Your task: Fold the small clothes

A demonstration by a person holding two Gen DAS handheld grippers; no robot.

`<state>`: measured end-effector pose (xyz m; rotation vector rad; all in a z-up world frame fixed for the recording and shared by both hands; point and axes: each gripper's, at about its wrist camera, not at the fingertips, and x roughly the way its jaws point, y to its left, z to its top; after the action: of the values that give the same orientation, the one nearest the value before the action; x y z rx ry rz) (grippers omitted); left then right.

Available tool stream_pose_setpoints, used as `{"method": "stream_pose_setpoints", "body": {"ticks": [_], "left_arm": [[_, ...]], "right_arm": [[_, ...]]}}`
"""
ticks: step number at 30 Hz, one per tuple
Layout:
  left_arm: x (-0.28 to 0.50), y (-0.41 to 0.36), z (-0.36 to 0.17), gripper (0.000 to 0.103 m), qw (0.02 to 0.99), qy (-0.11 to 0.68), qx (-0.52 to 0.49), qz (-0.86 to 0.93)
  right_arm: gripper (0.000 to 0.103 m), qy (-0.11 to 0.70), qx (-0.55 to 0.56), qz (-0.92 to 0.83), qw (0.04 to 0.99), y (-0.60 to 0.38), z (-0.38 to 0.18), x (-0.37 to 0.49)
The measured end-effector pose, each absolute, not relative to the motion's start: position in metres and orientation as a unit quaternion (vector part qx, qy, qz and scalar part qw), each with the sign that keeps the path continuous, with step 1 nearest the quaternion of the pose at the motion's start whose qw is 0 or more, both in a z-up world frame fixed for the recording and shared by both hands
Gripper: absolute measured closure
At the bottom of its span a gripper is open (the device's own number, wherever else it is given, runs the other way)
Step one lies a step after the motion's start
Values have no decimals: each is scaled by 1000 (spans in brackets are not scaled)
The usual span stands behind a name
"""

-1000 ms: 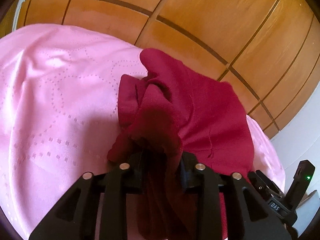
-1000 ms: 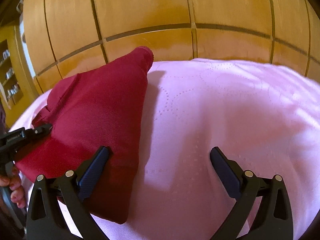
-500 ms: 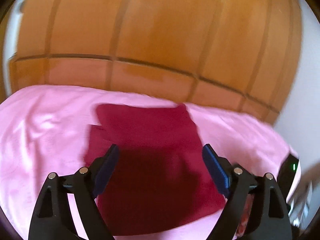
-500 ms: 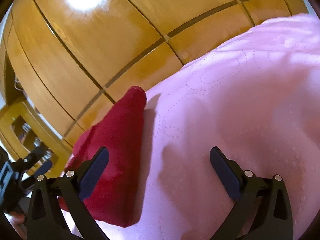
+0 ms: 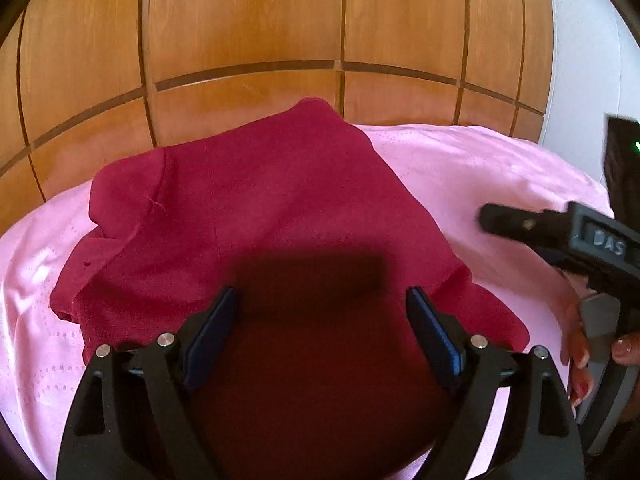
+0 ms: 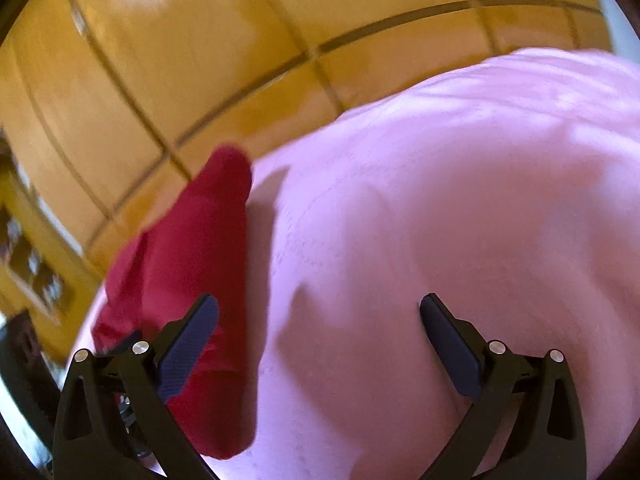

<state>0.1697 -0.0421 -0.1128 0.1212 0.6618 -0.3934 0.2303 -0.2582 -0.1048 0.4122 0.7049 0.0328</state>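
So the dark red garment [image 5: 256, 220] is laid out flat-ish on the pink bedspread [image 5: 480, 184], right up against the wooden panelled wall [image 5: 248, 24] at the far edge. It's seen dead ahead of and below the left tool [image 5: 322, 322], which is hung over the near part of the cloth with its shadow thrown across it. The jaws of that tool are spread wide, and nothing is gripped between them; the cloth is just lying underneath, not pinched. No recent jaw motion can be claimed beyond that: they've just been opening over the past moment, with the fabric let go.

The right tool [image 6: 320, 340] is also splayed wide with nothing held. From its view the garment [image 6: 188, 280] is off to the left side, only the left finger being over the cloth edge, while bare bedspread [image 6: 460, 200] is ahead of it. In the left wrist view the right tool [image 5: 560, 236] is seen over to the right of the cloth, just beside its right edge.

The garment's long axis seems to be run from the near right corner up to the far point by the wall. The left tool is judged the nearer one, so the next fold would probably be started there, with a near edge picked up and carried towards the wall.
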Motion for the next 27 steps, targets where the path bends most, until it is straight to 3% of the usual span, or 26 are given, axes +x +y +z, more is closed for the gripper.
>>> {"method": "stream_pose_setpoints", "body": {"ticks": [12,16,19,27], "left_arm": [[168,-38,-120,17,927,314,47,-199],[169,-34,-119,17,927,313,39,-204],[170,-29,-120,17,925,315,26,-208],[168,-29,-122,17,926,313,24,-209]], "right_arm": [[3,336,123,101,928,-226,-62,323],[3,415,13,60,908,-199,-99,373],[3,423,62,68,901,-207,-117,391],[3,401,44,45,914,-196,-118,398]]}}
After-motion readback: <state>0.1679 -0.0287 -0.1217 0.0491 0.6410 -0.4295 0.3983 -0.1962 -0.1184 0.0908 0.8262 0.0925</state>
